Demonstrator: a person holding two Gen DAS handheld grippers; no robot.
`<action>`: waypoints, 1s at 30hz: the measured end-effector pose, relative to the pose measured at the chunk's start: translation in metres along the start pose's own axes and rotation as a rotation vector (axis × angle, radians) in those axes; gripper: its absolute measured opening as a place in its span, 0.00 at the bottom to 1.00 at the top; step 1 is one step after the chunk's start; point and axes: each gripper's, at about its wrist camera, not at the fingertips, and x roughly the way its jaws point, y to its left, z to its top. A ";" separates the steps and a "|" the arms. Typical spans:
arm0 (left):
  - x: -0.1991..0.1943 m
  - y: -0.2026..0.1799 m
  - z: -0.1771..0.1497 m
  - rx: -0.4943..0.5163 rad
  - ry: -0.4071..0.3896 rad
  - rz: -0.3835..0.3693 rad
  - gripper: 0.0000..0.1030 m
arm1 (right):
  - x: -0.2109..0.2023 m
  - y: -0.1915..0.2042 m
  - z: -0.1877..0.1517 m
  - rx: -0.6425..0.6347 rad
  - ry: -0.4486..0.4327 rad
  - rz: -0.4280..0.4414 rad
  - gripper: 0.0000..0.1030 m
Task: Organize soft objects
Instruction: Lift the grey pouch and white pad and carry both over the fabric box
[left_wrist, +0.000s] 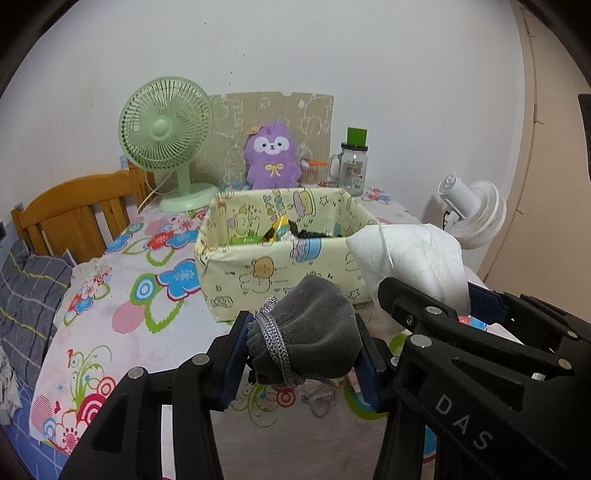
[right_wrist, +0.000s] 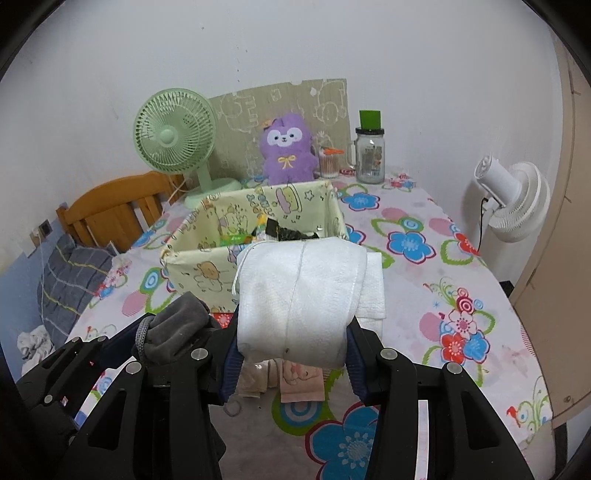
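My left gripper is shut on a grey drawstring pouch, held above the flowered tablecloth. In the right wrist view my right gripper is shut on a folded white cloth, also lifted off the table. The two grippers hang side by side, with the pouch at the left of the right wrist view and the white cloth at the right of the left wrist view. Just beyond both stands a pale yellow fabric box printed with cartoons, holding several dark and coloured items.
A green desk fan, a purple plush toy and a glass jar mug line the wall behind the box. A white fan stands right of the table. Small pink cloths lie under my right gripper. A wooden headboard is at left.
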 end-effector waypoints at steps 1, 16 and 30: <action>-0.003 -0.001 0.003 0.002 -0.007 0.000 0.51 | -0.003 0.000 0.001 -0.001 -0.004 0.000 0.49; -0.031 -0.007 0.034 0.020 -0.077 0.006 0.51 | -0.038 0.009 0.034 -0.020 -0.075 0.002 0.49; -0.039 -0.010 0.057 0.039 -0.109 0.013 0.51 | -0.050 0.009 0.055 -0.017 -0.112 0.003 0.49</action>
